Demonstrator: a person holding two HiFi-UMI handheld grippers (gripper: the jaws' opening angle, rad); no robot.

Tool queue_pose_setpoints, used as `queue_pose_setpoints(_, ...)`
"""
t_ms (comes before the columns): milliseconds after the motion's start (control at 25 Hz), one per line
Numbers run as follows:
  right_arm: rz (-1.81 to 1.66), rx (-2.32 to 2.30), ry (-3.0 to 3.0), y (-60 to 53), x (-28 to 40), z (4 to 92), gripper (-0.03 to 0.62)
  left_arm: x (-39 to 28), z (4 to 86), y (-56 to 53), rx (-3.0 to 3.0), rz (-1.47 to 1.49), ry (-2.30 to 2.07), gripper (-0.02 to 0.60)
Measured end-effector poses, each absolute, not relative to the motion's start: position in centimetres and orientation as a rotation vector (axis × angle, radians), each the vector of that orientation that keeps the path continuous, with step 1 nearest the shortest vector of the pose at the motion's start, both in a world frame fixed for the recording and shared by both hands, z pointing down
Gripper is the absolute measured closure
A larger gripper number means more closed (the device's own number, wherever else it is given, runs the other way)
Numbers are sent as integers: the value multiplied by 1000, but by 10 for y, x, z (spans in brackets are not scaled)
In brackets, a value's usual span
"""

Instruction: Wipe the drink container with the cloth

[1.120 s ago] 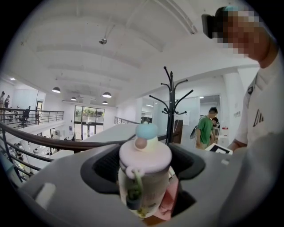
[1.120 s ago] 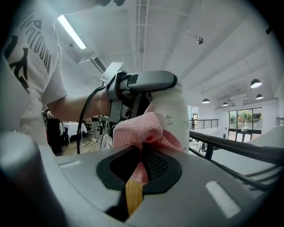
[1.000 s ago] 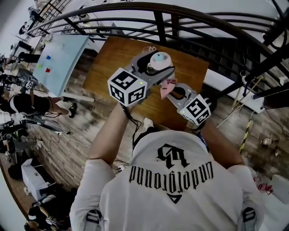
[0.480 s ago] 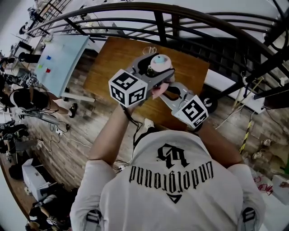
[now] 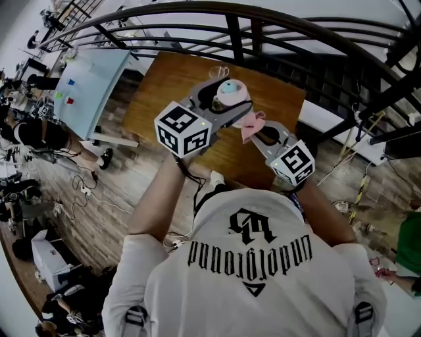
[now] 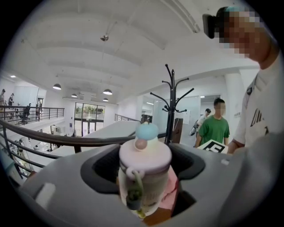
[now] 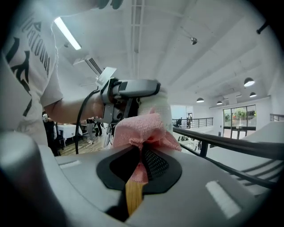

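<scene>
A small drink container (image 5: 231, 92) with a pale pink lid and a blue knob is held upright above the wooden table (image 5: 158, 92). My left gripper (image 6: 144, 177) is shut on its body; a green strap hangs down its front. My right gripper (image 7: 143, 164) is shut on a pink cloth (image 7: 141, 128), which bunches out past the jaws. In the head view the cloth (image 5: 251, 123) sits just right of and below the container, close to its side. In the right gripper view the container's white body (image 7: 163, 104) stands right behind the cloth.
A dark curved railing (image 5: 197, 13) runs behind the table. A pale blue board (image 5: 92, 85) lies to the left on the wooden floor. A black coat rack (image 6: 171, 102) and a person in a green shirt (image 6: 215, 126) stand farther off.
Half a second ago the cloth was pressed up against the container under the left gripper. The right gripper has since drawn back to the right with the cloth. The left gripper barely moved.
</scene>
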State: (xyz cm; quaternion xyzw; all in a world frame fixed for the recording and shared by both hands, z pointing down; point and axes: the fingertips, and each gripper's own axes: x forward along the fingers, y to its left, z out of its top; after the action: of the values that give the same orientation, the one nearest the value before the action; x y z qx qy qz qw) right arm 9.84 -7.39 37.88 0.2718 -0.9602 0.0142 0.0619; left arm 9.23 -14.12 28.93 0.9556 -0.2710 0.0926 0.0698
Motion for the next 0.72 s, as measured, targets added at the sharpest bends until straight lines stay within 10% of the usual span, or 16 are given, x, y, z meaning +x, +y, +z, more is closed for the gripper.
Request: queue_pose_setpoints(720,75,795,-2900,-79,94,379,568,77,256,-132,2924,211,-756,195)
